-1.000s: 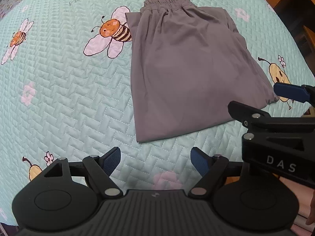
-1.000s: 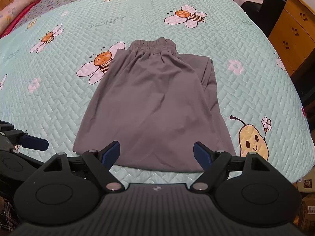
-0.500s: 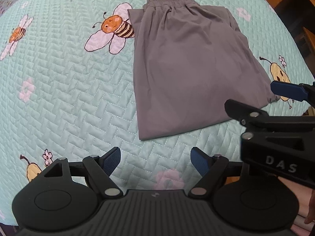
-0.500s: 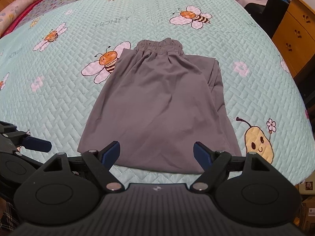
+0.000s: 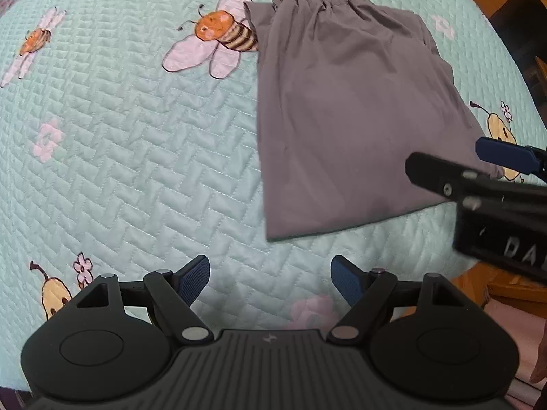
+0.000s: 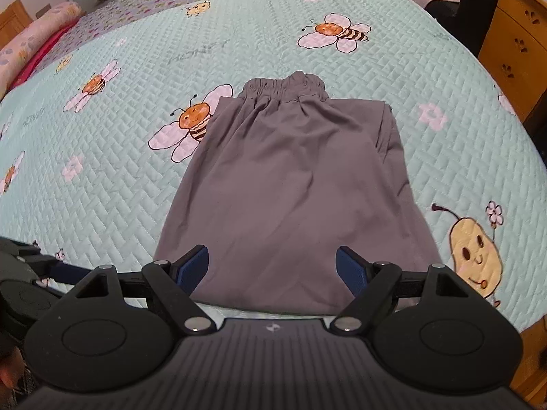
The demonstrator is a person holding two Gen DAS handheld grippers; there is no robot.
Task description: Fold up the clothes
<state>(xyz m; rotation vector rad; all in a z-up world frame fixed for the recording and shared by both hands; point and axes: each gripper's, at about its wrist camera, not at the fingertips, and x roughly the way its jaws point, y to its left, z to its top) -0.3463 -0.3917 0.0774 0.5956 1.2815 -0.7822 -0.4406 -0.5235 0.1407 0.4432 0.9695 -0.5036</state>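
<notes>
The grey trousers (image 6: 290, 191) lie flat on the quilted bedspread (image 6: 112, 171), already folded leg over leg, waistband (image 6: 282, 87) at the far end and the near edge towards the person; the step in hand looks like the next fold, bringing that near edge up to the waistband. Both tools are released and hold nothing: the right gripper (image 6: 273, 268) hovers with its jaws spread over the near edge, while the left gripper (image 5: 270, 278) stands just as wide over bare bedspread, beside the left near corner (image 5: 273, 234). To do it well, each gripper should probably take one near corner, pinching all the layers at once; the lift should be level and together, so the cloth does not skew; the doubled layers along the right side could slide apart if only the top one is caught. The middle of the near edge is hidden behind the right gripper's body in its own view; how many layers lie there cannot be told; the wooden drawers (image 6: 512, 44) are cut off at the edge; the person's hands scarcely show.
</notes>
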